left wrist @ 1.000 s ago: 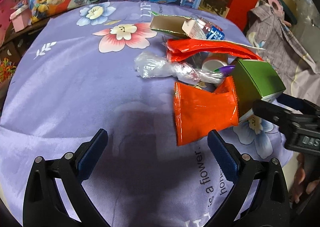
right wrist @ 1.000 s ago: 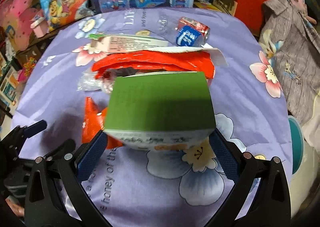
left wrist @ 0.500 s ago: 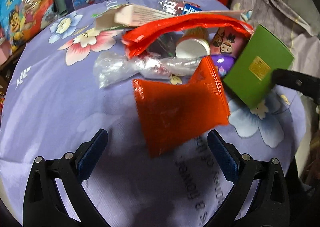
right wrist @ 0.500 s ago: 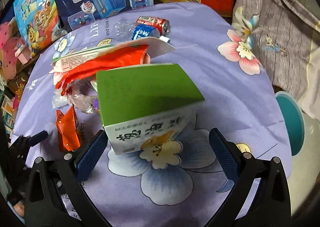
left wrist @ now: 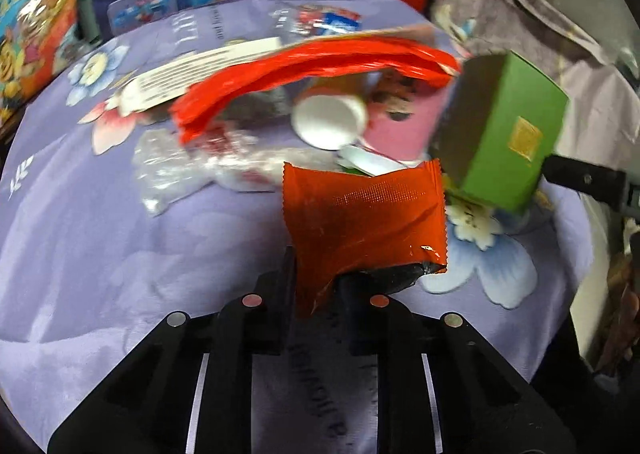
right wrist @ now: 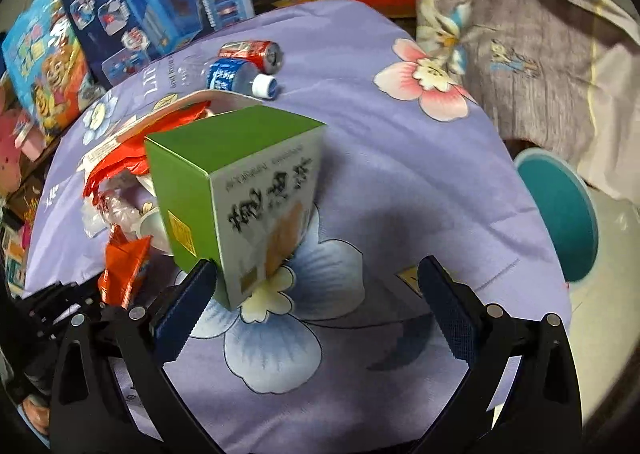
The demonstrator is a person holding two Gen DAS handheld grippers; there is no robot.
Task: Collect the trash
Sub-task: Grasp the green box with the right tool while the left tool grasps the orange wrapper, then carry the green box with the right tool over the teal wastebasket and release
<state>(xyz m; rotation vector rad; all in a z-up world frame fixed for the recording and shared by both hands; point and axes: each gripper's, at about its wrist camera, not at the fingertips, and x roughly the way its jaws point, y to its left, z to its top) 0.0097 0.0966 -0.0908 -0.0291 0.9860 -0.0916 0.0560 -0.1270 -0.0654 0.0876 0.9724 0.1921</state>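
My left jaws are closing on the orange wrapper; right jaws gape, green box tilted between them: square it first.

Two close downward wrist views, shared green box.

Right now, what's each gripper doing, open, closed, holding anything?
Left gripper: jaws closing on the orange wrapper, which is pinched between them.
Right gripper: open; the green box sits against its left finger only, not clamped.
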